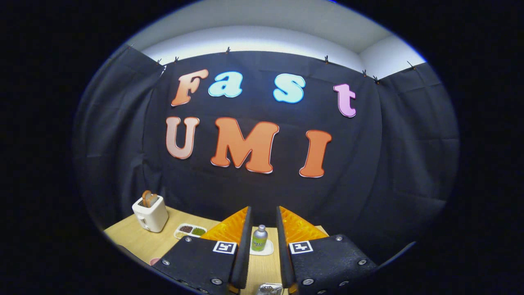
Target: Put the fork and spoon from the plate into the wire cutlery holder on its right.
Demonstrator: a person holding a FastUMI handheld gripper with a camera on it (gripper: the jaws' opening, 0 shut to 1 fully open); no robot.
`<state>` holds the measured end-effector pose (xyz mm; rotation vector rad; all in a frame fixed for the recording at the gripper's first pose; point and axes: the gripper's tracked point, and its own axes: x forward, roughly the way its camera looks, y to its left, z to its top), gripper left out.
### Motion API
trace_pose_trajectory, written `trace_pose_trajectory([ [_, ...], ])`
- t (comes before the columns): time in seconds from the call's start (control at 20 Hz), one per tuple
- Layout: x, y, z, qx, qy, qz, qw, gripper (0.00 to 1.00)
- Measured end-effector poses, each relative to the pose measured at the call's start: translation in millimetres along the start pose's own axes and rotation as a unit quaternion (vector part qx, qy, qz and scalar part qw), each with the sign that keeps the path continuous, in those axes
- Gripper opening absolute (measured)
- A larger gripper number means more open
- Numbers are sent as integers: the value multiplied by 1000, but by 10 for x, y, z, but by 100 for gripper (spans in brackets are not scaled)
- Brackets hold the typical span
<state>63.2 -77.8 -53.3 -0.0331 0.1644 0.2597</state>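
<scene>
Gripper [264,229] held level above a wooden table [135,239], fingers parted with a clear gap and nothing between the pads. Seen through that gap, well beyond the fingertips: a small green bottle [259,237] standing upright on a pale coaster [268,249]. Off to the left of the fingers: a white toaster [150,213] with two slices of toast [149,198] sticking up, and nearer in, just past the left fingertip, a divided snack tray [190,231] holding brown and green bits. Directly beneath the jaws, at the very base of the gap, a sliver of shiny metal [270,289], cut off and too small to name; possibly the wire cutlery holder or cutlery, cannot tell which. Beside the left finger body, low down, a pinkish curved edge [154,261], perhaps the rim of the plate, mostly hidden. Fork and spoon not made out, so their long axis relative to the jaws cannot be judged. Likely lying below and to the near left of the fingers, which would call for tilting down before any grasp.
</scene>
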Motion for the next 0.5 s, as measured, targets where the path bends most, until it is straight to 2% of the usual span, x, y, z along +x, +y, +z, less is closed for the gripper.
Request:
trace_pose_trajectory([
  [0.05,-6,10,92,3,-13,1,1000,34],
  [0.3,-61,56,269,23,-46,15,999,69],
  [0.5,-96,45,347,20,-75,24,997,85],
])
